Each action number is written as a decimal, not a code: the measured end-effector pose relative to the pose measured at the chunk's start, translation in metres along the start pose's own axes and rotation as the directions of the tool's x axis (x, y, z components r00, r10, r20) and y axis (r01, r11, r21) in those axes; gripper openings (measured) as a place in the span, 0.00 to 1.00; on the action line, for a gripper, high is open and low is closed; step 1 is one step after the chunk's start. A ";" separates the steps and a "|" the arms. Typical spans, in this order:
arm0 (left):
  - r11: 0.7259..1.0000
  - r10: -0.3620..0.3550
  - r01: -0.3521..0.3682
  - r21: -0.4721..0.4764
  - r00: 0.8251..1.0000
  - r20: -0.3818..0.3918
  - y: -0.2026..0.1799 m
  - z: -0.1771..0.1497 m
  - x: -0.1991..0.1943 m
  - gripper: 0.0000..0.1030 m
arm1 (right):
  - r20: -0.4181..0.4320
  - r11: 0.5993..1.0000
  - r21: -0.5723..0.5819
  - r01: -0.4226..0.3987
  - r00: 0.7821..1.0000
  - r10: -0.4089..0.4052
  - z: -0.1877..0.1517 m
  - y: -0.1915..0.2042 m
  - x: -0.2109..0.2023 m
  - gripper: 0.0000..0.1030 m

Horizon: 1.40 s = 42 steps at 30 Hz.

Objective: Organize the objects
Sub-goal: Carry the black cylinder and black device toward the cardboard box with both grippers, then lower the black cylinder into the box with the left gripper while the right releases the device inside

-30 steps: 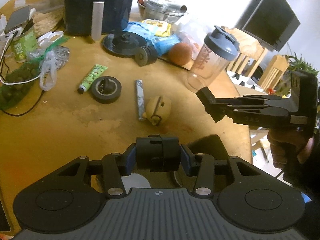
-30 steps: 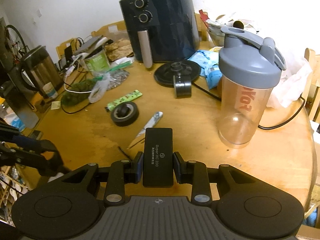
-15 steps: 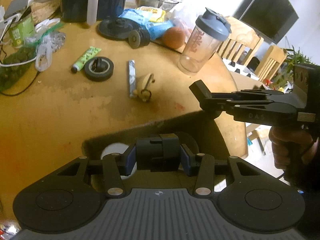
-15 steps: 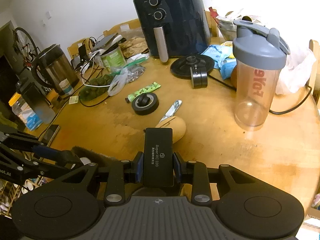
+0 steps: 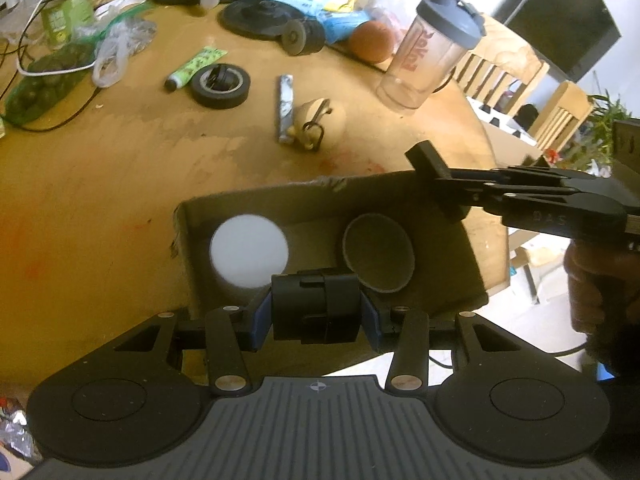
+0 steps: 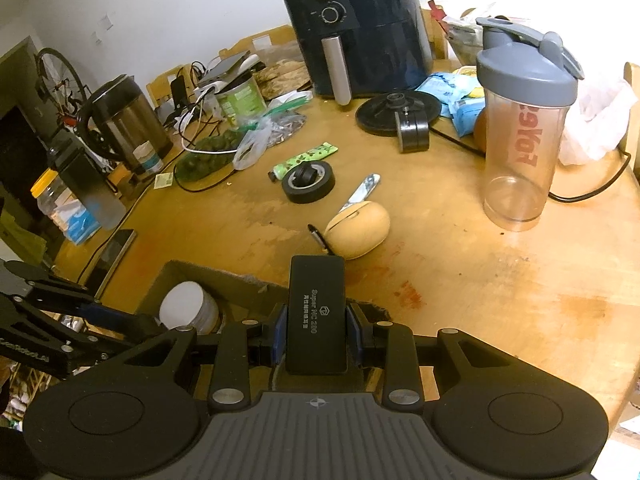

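Left claw clamped on a black block, above the cardboard box at the table edge. Right claw clamped on a black slab, box at 9 o'clock.

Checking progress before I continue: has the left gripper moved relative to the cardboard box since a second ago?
Yes. The left gripper has pulled back toward the table edge, now over the cardboard box.

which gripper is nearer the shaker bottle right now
Right. The right gripper, holding a slim black device, sits over the cardboard box's side nearest the shaker bottle. The left gripper, clamping a chunky black block, is over the box's other side, farther off.
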<state>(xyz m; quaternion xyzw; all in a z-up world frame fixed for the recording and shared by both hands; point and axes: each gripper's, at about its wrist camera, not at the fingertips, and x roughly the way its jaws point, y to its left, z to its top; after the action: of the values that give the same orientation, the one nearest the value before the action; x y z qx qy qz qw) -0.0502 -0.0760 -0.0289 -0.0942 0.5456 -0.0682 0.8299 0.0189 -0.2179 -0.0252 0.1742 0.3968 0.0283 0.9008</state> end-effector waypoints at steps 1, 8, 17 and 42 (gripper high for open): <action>1.000 0.006 -0.006 -0.005 1.000 -0.001 0.001 -0.001 0.000 0.43 | -0.001 1.000 -0.004 -0.002 1.000 0.002 -0.001 0.001 0.000 0.33; 0.997 0.062 -0.062 -0.054 0.998 -0.001 0.005 -0.007 0.000 0.44 | -0.016 1.000 -0.024 -0.013 1.000 0.013 -0.003 0.006 0.001 0.33; 0.992 0.079 -0.075 -0.103 0.996 0.034 0.011 -0.013 -0.009 0.44 | -0.044 0.998 -0.055 -0.044 0.998 0.042 -0.003 0.015 0.007 0.33; 0.964 0.155 -0.127 -0.233 0.982 0.110 0.032 -0.015 -0.031 0.44 | -0.177 0.976 -0.086 -0.202 0.967 0.185 0.015 0.049 0.054 0.63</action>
<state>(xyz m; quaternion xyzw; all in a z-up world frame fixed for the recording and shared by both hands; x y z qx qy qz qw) -0.0761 -0.0392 -0.0147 -0.1527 0.5011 0.0595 0.8498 0.0704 -0.1661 -0.0372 0.1624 0.4503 0.1509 0.8649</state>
